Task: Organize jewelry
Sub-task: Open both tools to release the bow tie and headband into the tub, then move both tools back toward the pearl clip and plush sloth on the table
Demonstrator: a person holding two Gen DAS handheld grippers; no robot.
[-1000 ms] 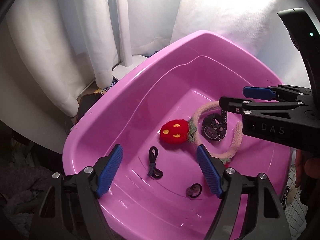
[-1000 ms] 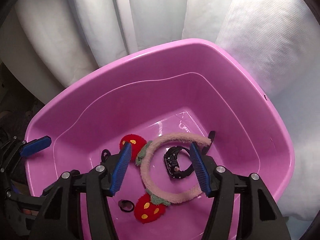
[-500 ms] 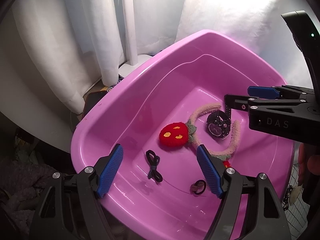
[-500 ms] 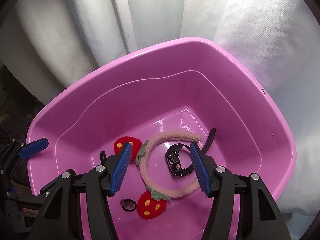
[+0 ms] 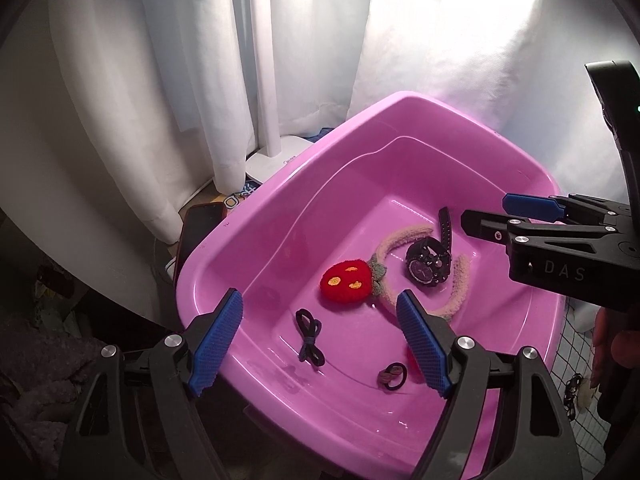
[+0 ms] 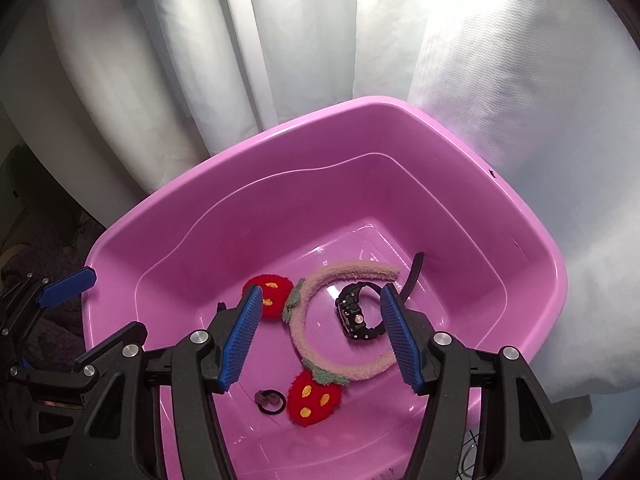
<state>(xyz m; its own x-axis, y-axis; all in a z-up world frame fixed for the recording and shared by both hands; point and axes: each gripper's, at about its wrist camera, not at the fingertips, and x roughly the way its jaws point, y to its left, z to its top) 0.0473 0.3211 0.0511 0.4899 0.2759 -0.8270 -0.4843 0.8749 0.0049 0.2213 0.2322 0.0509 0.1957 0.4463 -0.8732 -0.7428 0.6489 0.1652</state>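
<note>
Both grippers, the left gripper (image 5: 320,336) and the right gripper (image 6: 320,332), gape wide and empty above the pink tub (image 6: 532,240). Nearest lies what looks like a ring-shaped hair tie (image 6: 271,400), then the strawberry headband (image 6: 340,364) encircling a black watch (image 6: 358,312).

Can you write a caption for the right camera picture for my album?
Open right tongs hover above a black wristwatch in a pink plastic tub.

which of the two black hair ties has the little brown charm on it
The ring-shaped hair tie near the tub's front edge; a brown charm sits on it. The other hair tie is plain, twisted into a bow.
</note>
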